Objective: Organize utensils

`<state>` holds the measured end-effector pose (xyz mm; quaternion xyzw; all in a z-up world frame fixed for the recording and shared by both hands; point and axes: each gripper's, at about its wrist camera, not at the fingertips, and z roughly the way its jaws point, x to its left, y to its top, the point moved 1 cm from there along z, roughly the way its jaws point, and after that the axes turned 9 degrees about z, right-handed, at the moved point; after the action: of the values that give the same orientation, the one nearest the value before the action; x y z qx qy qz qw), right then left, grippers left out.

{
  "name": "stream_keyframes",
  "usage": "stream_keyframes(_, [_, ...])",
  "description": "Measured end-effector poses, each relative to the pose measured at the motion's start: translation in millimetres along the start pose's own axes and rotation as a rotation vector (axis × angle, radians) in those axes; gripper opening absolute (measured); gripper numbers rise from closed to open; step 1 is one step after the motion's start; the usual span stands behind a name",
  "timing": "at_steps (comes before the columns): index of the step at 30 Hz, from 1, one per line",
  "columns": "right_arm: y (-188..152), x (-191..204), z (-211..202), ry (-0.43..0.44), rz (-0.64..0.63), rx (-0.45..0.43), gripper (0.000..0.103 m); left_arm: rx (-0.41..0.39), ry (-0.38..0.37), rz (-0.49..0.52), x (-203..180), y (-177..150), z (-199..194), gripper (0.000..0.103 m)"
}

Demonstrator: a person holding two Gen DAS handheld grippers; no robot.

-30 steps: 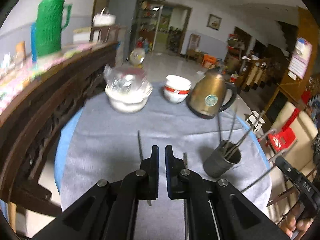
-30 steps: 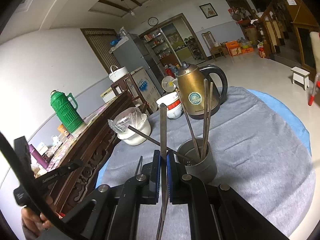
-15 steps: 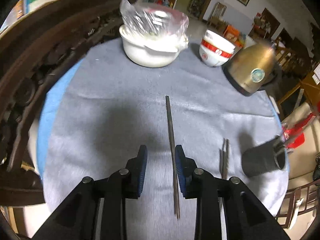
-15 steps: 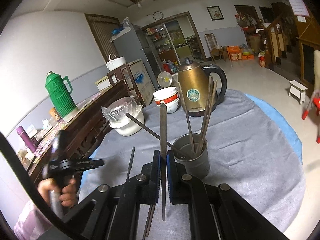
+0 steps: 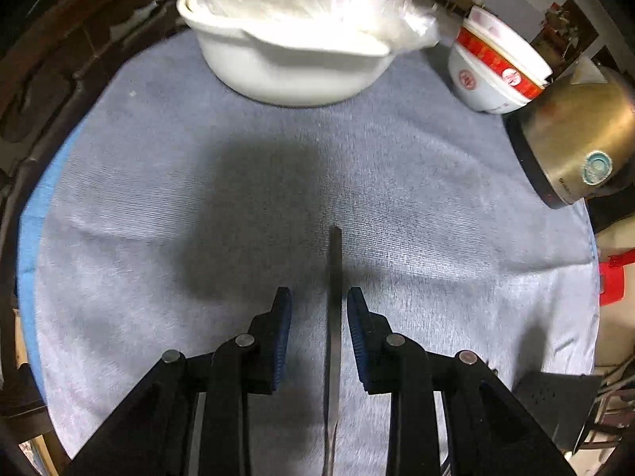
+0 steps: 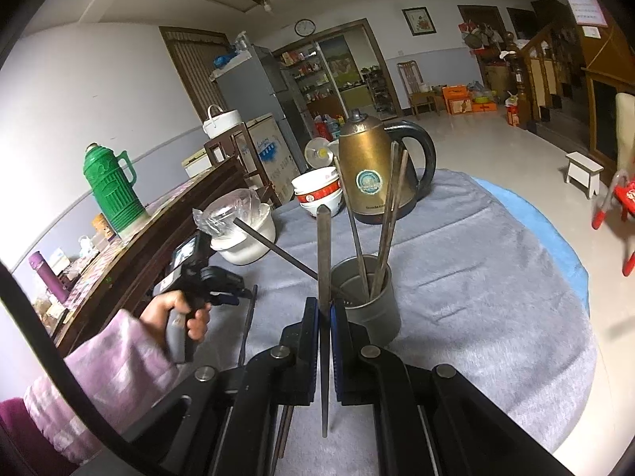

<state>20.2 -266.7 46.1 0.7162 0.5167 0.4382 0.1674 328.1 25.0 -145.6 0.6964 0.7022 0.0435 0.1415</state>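
Your left gripper points down at the grey cloth, its jaws partly apart around a lying chopstick: slim, dark, square-tipped, untouched by either pad. Your right gripper is clamped on another dark chopstick, held upright beside the metal holder with several more.

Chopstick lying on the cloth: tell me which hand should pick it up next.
Left. The left gripper is open and points down with the loose chopstick between its fingers, not yet pinched. The right gripper is shut on another chopstick beside the cup.
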Motion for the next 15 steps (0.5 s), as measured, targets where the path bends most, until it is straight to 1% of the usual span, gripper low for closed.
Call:
stream_keyframes(1, [-1,0,1,0.0,0.0,0.002,0.006,-0.002,0.006,0.0,0,0,2,0.028])
stream_keyframes(2, [-1,-1,2,0.001,0.002,0.006,0.006,-0.023,0.016,0.008,-2,1,2,0.028])
stream_keyframes(3, [-3,-1,4,0.002,0.003,0.009,0.006,-0.022,0.024,0.022,-4,2,3,0.028])
stream_keyframes(4, [-4,-1,5,0.003,0.003,0.013,0.006,-0.034,0.035,0.041,-6,1,3,0.02])
stream_keyframes(5, [-4,-1,6,0.003,0.003,0.016,0.006,-0.041,0.045,0.053,-7,0,4,0.017])
stream_keyframes(6, [-5,-1,6,0.004,0.001,0.018,0.006,-0.045,0.053,0.061,-7,-2,4,0.007])
stream_keyframes(9, [-6,0,7,0.006,0.0,0.017,0.006,-0.052,0.049,0.087,-7,-8,4,0.006])
stream_keyframes(11, [-6,1,7,0.007,-0.003,0.016,0.006,-0.063,0.033,0.089,-5,-16,-2,0.005])
stream_keyframes(13, [-5,2,6,0.008,-0.003,0.013,0.006,-0.094,0.007,0.101,-6,-26,-15,0.005])
stream_keyframes(15, [-5,5,6,0.009,-0.007,0.008,0.006,-0.134,0.006,0.133,-10,-39,-32,0.005])
